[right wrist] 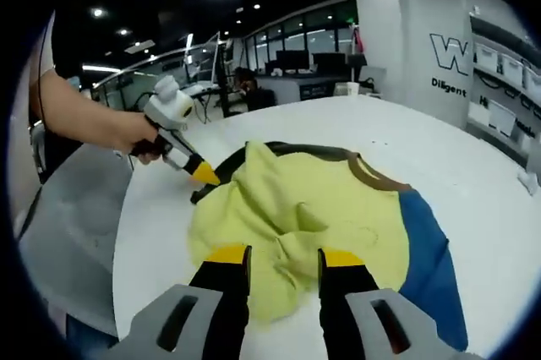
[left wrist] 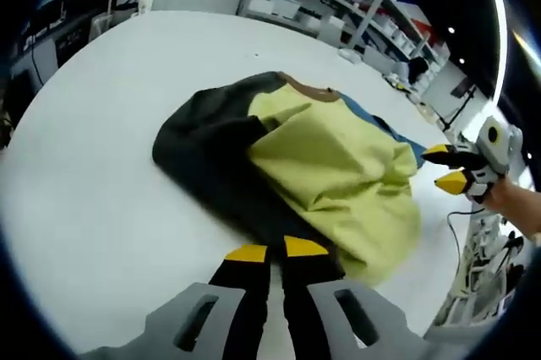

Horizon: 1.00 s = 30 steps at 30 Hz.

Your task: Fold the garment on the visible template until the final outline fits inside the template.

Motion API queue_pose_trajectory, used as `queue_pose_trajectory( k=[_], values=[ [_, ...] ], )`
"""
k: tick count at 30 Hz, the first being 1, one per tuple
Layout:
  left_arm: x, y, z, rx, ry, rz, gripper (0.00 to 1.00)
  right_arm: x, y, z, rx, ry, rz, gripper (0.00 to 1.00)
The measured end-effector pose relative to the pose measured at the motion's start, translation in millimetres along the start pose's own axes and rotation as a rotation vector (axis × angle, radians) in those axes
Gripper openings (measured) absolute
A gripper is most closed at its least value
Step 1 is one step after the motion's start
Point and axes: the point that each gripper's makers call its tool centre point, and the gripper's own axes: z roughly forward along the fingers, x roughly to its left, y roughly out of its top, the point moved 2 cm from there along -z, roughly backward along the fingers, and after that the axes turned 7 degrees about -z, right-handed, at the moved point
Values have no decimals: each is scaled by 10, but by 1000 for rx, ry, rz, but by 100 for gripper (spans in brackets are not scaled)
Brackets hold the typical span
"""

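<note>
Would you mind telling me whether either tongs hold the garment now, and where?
The left tongs pinch the garment's dark edge; the right tongs stand open, holding nothing.

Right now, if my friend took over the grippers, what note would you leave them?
Left gripper: shut on the garment's black edge.
Right gripper: open, jaws apart over the yellow fabric, holding nothing.
The garment (yellow, black and blue, brown collar) lies bunched on the white table.
Done: it is only partly gathered.
Left: I can't make out a template outline, so find it, flatten the folds and finish folding to fit inside.
</note>
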Motion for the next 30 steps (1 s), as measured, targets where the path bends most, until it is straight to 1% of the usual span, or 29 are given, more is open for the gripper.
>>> queue_pose_trajectory(
  k=[1,2,4,5,6,8,10,12,14,18,20,21,22,23,25,26,27,28,30],
  values=[
    [8,5,-8,-2,-6,-14,2,30,19,23,0,1,-8,26],
    [-3,16,-33,-8,-27,-27,2,91,57,64,-15,24,-12,27],
    [45,58,-96,-20,-21,-25,2,176,78,129,-15,48,-28,28],
    [60,85,-132,-28,-22,-22,2,229,74,154,-9,73,-44,30],
    [79,110,-165,-33,-23,-19,2,340,90,193,-16,123,-57,33],
    [141,175,-246,-46,-17,-6,2,411,98,233,-14,140,-75,37],
    [193,230,-301,-55,-24,-5,2,489,94,272,-4,165,-98,38],
    [235,295,-367,-57,-34,-3,2,546,110,306,-14,185,-89,40],
    [289,346,-437,-53,-33,26,2,629,109,344,-7,213,-106,42],
    [538,403,-584,-6,1,110,2,759,84,416,7,262,-131,44],
    [665,374,-636,54,5,129,2,796,56,449,19,280,-134,45],
    [746,370,-663,76,24,168,2,808,47,460,21,286,-137,45],
    [867,367,-705,108,59,212,2,825,31,470,26,298,-137,45],
    [933,385,-728,112,74,225,2,836,20,476,31,305,-139,45],
    [1039,420,-773,114,77,221,2,855,-1,484,38,314,-140,45],
    [1125,420,-811,128,103,246,2,866,-14,484,42,321,-136,46],
    [1158,423,-820,133,112,257,2,870,-18,485,44,324,-135,46],
    [1259,451,-839,146,131,282,2,877,-20,485,44,327,-135,46],
    [1350,473,-866,159,146,316,2,880,-23,485,46,329,-140,47]
  ],
)
